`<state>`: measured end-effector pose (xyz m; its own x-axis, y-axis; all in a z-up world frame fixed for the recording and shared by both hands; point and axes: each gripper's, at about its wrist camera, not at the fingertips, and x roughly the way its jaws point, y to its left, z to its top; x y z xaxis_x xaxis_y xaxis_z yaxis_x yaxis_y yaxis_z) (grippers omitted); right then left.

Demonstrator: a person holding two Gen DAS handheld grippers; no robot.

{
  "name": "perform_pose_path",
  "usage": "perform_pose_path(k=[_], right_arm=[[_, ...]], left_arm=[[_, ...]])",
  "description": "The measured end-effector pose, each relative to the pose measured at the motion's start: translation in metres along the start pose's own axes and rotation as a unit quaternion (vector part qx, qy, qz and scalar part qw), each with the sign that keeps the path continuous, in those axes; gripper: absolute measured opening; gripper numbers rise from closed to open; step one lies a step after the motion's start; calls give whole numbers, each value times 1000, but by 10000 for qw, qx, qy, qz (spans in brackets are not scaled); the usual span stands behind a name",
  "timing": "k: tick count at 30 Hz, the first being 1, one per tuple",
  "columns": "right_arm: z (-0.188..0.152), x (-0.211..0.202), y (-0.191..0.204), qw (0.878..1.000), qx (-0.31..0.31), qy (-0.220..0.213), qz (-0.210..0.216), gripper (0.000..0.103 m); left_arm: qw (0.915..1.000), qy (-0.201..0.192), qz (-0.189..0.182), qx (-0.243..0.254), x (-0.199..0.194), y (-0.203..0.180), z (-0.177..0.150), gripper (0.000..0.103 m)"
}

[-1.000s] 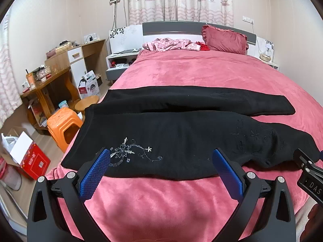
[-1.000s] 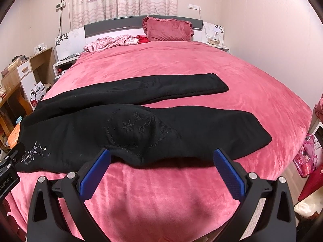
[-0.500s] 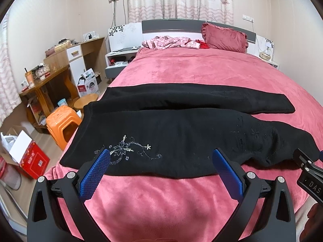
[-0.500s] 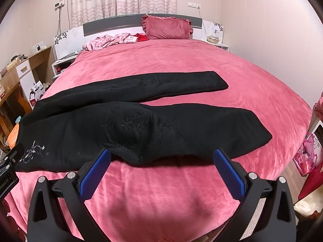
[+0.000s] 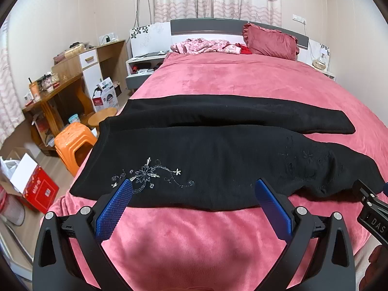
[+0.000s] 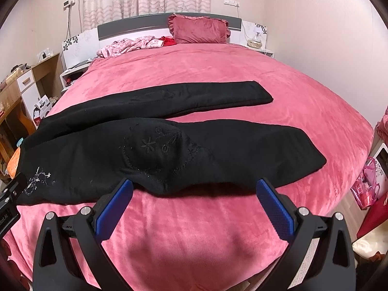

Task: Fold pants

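Note:
Black pants [image 5: 213, 155] lie spread flat across the pink bed [image 5: 242, 80], waistband to the left, both legs running right. A silver floral embroidery [image 5: 148, 174] marks the near hip. In the right wrist view the pants [image 6: 184, 150] show both leg ends. My left gripper [image 5: 194, 189] is open and empty, hovering just before the near edge at the hip. My right gripper [image 6: 194, 189] is open and empty, before the near leg's knee. The right gripper's body also shows in the left wrist view [image 5: 371, 208].
A red pillow [image 5: 271, 42] and crumpled pink clothes [image 5: 206, 46] lie at the headboard. An orange stool [image 5: 72, 143], a wooden desk [image 5: 55, 89] and a red box [image 5: 36, 189] stand left of the bed. A pink bag [image 6: 368, 181] sits at the right.
Both grippers have risen or drawn back slightly, so the pants sit a little higher in each view. The pants have not moved. Both grippers stay open.

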<state>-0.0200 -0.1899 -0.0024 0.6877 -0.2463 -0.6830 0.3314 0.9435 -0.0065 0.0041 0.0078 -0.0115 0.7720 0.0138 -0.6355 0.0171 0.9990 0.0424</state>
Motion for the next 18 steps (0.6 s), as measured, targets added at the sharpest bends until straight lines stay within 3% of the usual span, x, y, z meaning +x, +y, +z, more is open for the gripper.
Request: perform_pose_path(k=[18], right_arm=[[-1,2,0,9999,-6,109,-65,101]], left_arm=[[9998,155,-31,-77,7,4,-3,100]])
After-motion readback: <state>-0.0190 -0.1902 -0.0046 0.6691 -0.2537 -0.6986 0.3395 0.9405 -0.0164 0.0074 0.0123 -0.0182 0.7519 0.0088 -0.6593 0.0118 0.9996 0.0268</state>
